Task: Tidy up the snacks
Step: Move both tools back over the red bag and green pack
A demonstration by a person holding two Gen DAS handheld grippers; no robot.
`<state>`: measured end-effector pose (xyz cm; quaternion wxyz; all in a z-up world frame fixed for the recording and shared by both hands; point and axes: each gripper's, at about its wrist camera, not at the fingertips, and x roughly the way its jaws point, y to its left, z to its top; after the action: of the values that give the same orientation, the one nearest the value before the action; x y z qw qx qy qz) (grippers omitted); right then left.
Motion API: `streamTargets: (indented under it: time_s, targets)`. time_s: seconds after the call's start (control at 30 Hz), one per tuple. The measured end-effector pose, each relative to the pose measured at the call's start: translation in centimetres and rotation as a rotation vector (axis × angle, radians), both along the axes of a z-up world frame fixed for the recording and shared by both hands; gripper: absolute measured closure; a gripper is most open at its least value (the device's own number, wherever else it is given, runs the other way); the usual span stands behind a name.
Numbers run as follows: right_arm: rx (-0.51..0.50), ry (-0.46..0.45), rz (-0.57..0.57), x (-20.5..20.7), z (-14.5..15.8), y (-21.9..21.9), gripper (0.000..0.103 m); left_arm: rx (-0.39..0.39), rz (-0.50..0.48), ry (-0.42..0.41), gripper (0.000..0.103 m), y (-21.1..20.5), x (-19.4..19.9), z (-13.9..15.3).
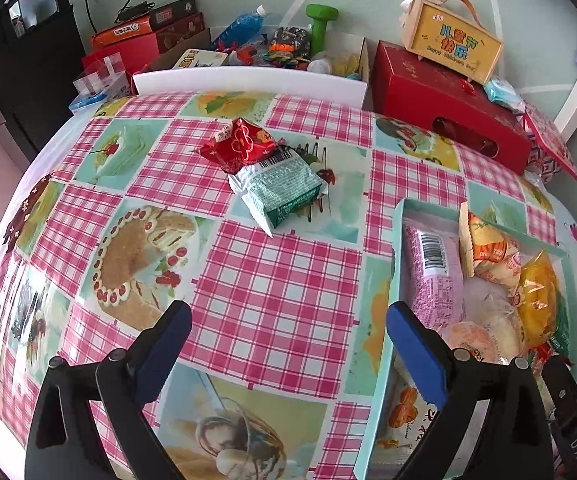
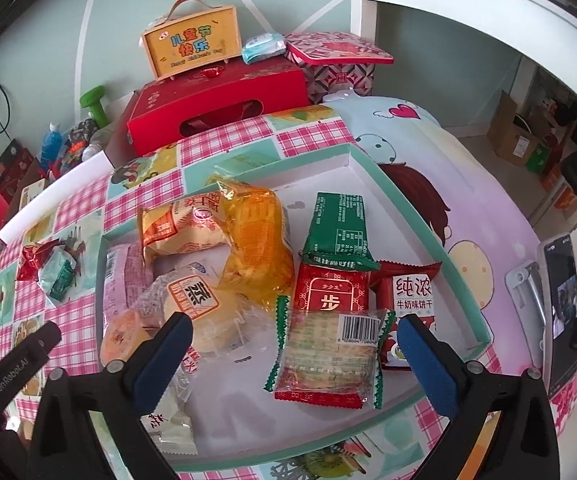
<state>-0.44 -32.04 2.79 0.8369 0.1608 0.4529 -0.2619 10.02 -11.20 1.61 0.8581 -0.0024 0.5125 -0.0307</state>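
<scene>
Desk (image 1: 272, 280), pink-check cloth with dessert pictures. Contents, left to right:

Left gripper (image 1: 288, 360): near edge, over bare cloth, jaws released, nothing between them.

Red packet (image 1: 240, 144): far centre of the desk, outside the tray, crumpled foil. Looks light and slippery; best pinched across its puffed middle, not by the flat crimped ends.

Green packet (image 1: 284, 192): touching the red packet and partly tucked under it on its near side, barcode face up. Soft wrapper, probably crisp contents; a gentle grip across the short width seems safest. Both packets not yet stowed.

Tray (image 2: 428, 236): shallow, teal-rimmed, right of the loose packets. Holds a pink packet (image 2: 118, 280) at its left wall, an orange bag (image 2: 256, 248) in the middle, a red-and-green packet (image 2: 336, 256) right of it, and other wrapped buns and biscuits.

Cracker packet (image 2: 328, 356): near part of the tray, lying flat, clear window. Brittle by the look of it; squeeze lightly.

Right gripper (image 2: 292, 364): over the tray, jaws released, standing either side of the cracker packet without pressing it.

Phone (image 2: 560, 312): far right, on a stand.
</scene>
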Motion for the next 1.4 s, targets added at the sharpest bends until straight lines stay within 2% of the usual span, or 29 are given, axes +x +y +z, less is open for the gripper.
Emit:
streamTargets:
  time_s: [0.17, 0.3, 0.63, 0.9, 1.4]
  targets:
    - [-0.018, -0.035, 0.048, 0.2, 1.4, 1.5, 0.0, 0.012, 0.008, -0.001, 0.005, 0.6, 0.2, 0.4]
    - [-0.043, -0.039, 0.097, 0.9, 1.9, 3.2, 0.0, -0.008, 0.025, 0.012, 0.005, 1.6, 0.7, 0.5]
    - [-0.043, -0.03, 0.194, 2.7, 1.7, 7.0, 0.0, -0.022, 0.033, 0.026, 0.005, 4.7, 2.4, 1.0]
    - [-0.081, 0.005, 0.239, 4.0, 0.7, 9.4, 0.0, -0.003, 0.031, 0.045, 0.005, 7.2, 3.8, 0.4]
    - [-0.157, 0.035, 0.318, 7.1, -0.1, 13.8, 0.0, 0.025, 0.029, 0.031, 0.005, 10.7, 6.5, 0.6]
